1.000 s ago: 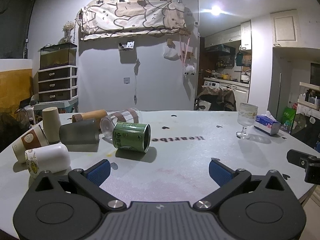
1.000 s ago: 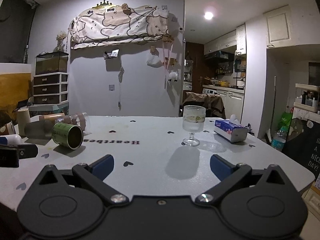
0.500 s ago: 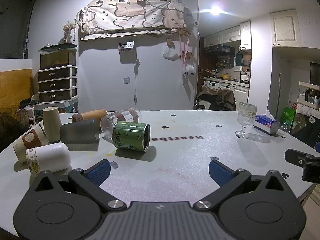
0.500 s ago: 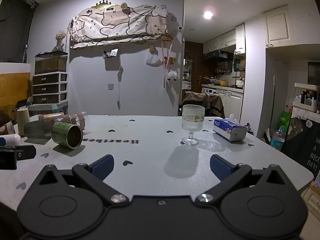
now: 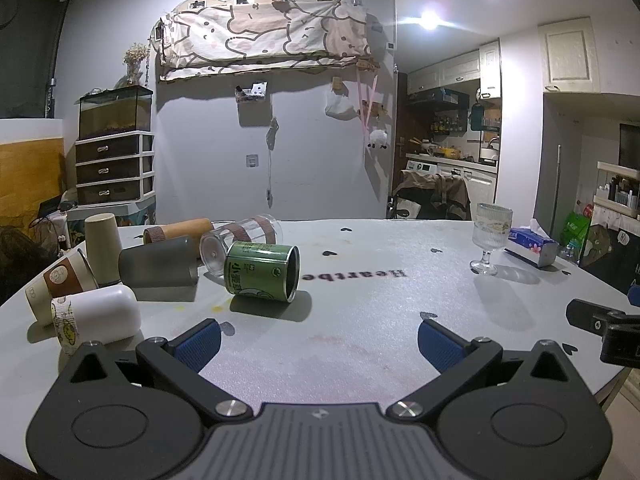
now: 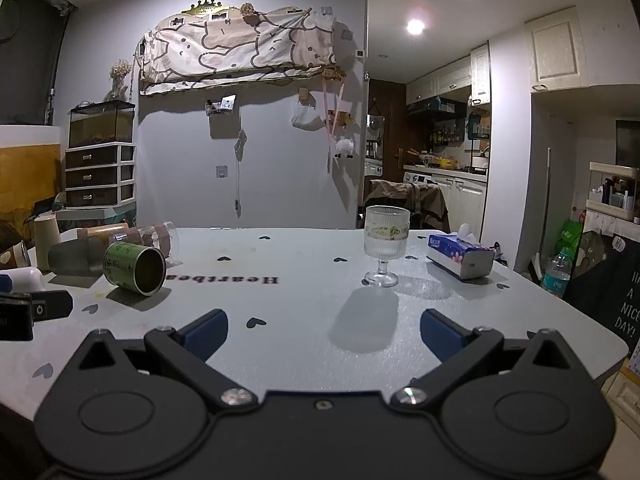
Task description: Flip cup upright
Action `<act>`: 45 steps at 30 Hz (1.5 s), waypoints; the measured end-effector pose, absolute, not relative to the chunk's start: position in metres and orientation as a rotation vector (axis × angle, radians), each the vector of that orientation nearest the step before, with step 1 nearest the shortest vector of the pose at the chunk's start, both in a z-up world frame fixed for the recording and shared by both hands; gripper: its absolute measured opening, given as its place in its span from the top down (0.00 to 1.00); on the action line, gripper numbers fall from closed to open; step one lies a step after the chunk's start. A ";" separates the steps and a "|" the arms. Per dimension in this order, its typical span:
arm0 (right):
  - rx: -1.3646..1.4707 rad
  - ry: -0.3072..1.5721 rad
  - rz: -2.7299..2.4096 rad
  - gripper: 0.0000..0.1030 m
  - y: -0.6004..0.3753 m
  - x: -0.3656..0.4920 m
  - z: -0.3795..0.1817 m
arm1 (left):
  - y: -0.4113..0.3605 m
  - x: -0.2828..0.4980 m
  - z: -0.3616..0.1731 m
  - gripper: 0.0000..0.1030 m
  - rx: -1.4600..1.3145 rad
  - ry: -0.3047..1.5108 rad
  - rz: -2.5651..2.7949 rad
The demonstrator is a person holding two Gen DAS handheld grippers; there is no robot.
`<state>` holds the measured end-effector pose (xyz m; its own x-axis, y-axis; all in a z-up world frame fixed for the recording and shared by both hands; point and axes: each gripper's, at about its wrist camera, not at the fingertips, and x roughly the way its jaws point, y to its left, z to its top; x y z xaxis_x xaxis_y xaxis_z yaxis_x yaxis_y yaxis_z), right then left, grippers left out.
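At the bottom of the left wrist view, the left gripper (image 5: 318, 334) has its blue pads spread wide with nothing between them, low over bare table (image 5: 360, 360). The right gripper (image 6: 324, 330) is the same in its own view: wide apart, empty, pointed at the open middle of the tabletop.

Just beyond the left pads, at centre-left of the frame, lies the green tin cup (image 5: 262, 270) on its side, mouth turned toward the right. It looks like the likeliest cup to stand up, being nearest and apart from the rest. As a smooth cylinder on its side, it may roll away if one pad touches it before the other, and a pinch across the curved wall could let it slip out during the turn.

At lower left sits a white cup (image 5: 96, 316), also lying down, close enough to the left finger that a sideways approach might knock it.

Behind the tin is a crowded cluster: a grey cup (image 5: 158, 262), a clear plastic cup (image 5: 240, 246) touching or nearly touching the tin, a brown sleeved cup (image 5: 178, 230), all lying down. A push on the tin could send it into these and scatter them.

Farther off, at right of the frame, a stemmed glass (image 5: 490, 238) stands upright near a tissue pack (image 5: 530, 244). It looks top-heavy; a careless sweep of the right gripper could topple it.
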<state>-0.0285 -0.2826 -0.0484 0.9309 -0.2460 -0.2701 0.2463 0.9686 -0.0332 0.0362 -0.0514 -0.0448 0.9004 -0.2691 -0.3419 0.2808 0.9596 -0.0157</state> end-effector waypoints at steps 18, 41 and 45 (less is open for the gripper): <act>0.001 0.289 -0.259 0.00 -0.280 -0.026 -0.051 | -0.052 0.035 -0.045 0.00 0.036 0.349 -0.285; 0.000 0.289 -0.258 0.00 -0.280 -0.026 -0.052 | -0.053 0.035 -0.045 0.00 0.036 0.348 -0.285; 0.001 0.289 -0.259 0.00 -0.280 -0.025 -0.052 | -0.053 0.035 -0.045 0.00 0.037 0.349 -0.286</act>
